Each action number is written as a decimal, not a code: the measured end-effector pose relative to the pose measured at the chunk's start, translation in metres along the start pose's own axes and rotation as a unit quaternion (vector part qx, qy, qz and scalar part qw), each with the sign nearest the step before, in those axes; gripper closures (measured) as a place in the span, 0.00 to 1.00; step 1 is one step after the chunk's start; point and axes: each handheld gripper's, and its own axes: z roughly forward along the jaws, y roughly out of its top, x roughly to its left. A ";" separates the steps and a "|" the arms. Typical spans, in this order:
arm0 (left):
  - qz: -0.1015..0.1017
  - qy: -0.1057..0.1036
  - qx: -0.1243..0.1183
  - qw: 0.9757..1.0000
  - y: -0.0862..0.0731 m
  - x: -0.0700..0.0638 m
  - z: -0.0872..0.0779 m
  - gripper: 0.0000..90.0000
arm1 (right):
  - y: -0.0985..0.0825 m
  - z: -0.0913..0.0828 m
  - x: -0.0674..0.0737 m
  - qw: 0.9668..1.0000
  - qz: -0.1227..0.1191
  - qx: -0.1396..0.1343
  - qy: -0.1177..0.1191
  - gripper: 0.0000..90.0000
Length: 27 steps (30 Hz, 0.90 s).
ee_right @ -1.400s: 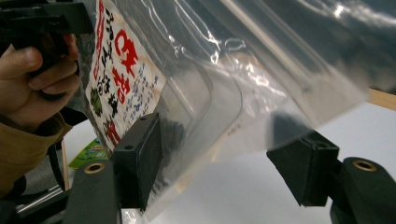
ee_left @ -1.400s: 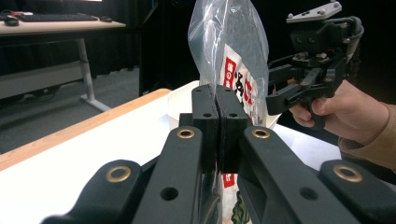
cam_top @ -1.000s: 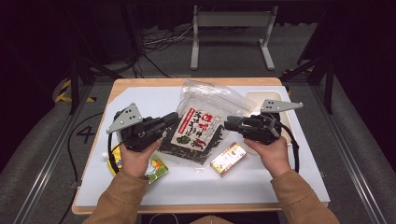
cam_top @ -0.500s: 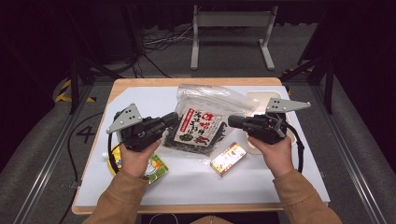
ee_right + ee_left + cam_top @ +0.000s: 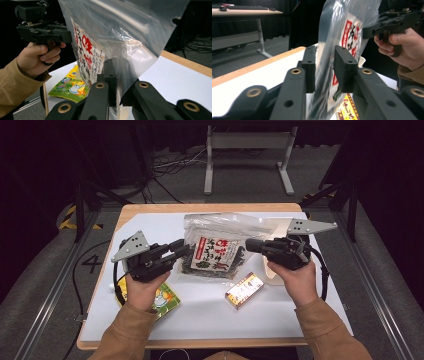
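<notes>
A clear plastic bag (image 5: 220,226) with a red-and-white labelled seaweed pack (image 5: 216,254) inside hangs above the white mat between both grippers. My right gripper (image 5: 251,245) is shut on the bag's right edge; in the right gripper view the jaws (image 5: 117,75) pinch the film of the bag (image 5: 120,32). My left gripper (image 5: 179,251) sits at the bag's left edge. Its jaws have just been opening. In the left gripper view the bag (image 5: 347,22) hangs loose in the gap of that gripper (image 5: 325,53), clear of the pads.
A yellow snack packet (image 5: 164,300) lies under my left hand and a small box (image 5: 244,289) lies in front of the bag. A pale container (image 5: 275,226) stands behind my right gripper. The white mat (image 5: 280,320) covers a wooden table.
My left gripper's jaws have parted from the bag's edge. My right gripper has risen a little, lifting the bag's right side more upright.
</notes>
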 end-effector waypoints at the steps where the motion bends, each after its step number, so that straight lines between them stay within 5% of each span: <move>1: 0.000 0.002 0.001 1.000 0.000 0.001 -0.001 0.77 | 0.001 -0.001 -0.001 1.000 0.000 -0.001 -0.002 0.96; 15: 0.014 0.047 0.036 0.998 -0.006 0.009 -0.012 0.71 | 0.025 -0.028 -0.022 0.997 0.018 0.024 -0.074 0.96; 27: 0.013 0.060 0.060 0.996 -0.012 0.014 -0.015 0.67 | 0.044 -0.049 -0.038 0.991 0.026 0.038 -0.124 0.96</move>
